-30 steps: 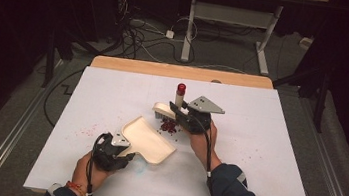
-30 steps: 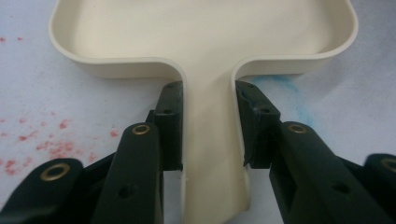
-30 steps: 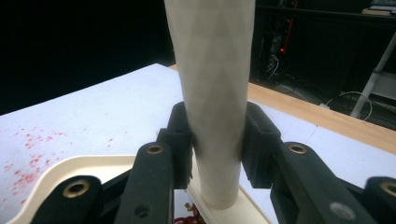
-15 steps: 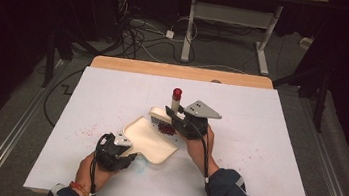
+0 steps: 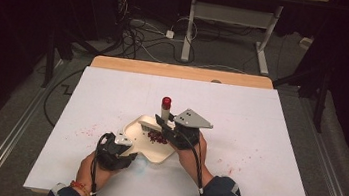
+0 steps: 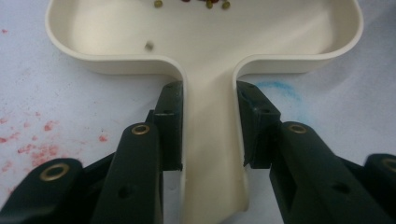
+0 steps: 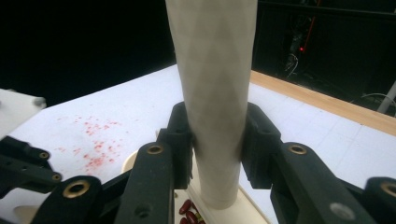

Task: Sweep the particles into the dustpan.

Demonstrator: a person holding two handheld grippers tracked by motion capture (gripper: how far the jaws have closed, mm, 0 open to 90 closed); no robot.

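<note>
Clamping: left tongs (image 6: 210, 126) on dustpan handle (image 6: 212, 154); right tongs (image 7: 215, 140) on brush handle (image 7: 215, 93).

It looked like a lab: a paper-covered table (image 5: 268, 139) stood amid floor cables (image 5: 139, 38) and dark drapes (image 5: 14, 33).

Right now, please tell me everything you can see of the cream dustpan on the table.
The dustpan is cream, smooth plastic by its look, with a shallow rimmed tray and a narrow handle. It lies flat on the white table. The left gripper clamps its handle from both sides. Small red and greenish beans lie in the tray, near the right gripper.
</note>
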